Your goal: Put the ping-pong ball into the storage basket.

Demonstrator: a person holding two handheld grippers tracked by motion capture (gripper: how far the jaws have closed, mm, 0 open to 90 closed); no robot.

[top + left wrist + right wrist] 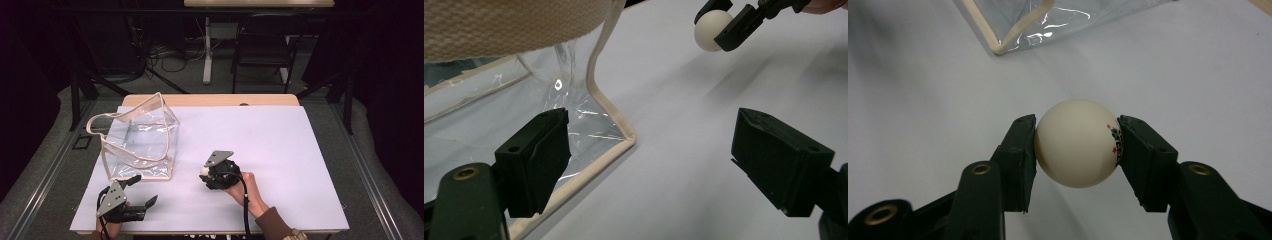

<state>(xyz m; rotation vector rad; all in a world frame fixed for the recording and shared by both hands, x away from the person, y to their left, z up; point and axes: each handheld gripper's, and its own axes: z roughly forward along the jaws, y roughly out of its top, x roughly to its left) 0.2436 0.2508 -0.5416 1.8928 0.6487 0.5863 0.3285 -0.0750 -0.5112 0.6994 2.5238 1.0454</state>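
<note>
Between the two black jaws of the right gripper [1077, 150], a cream-white ball [1077, 143] sits clamped, each pad pressed flat against one of its sides, small red and black printing showing at the edge by one pad. Seen from the high view, the ball [205, 170] is held near the middle of the table, slightly toward the person's side, with the right gripper [206, 172] and its grey three-cornered plate above the white table cover [280, 145]; the person's right hand [245, 187] grips the tool from behind, a brown sleeve [272, 226] and a black cable trailing back to the near edge. From the left gripper view the ball [713, 30] hangs clear of the surface, casting a soft shadow below. A clear plastic bag [140, 142] with beige trim and a beige strap stands upright well to the left of the ball, apart from it, its top gaping. Just in front of the bag's near corner waits the left gripper [145, 190], jaws wide apart and holding nothing, one jaw just beside the bag's [589, 125] trimmed lower edge. Beyond the table, a dark chair [262, 45] and a pale desk leg stand on grey floor.
</note>
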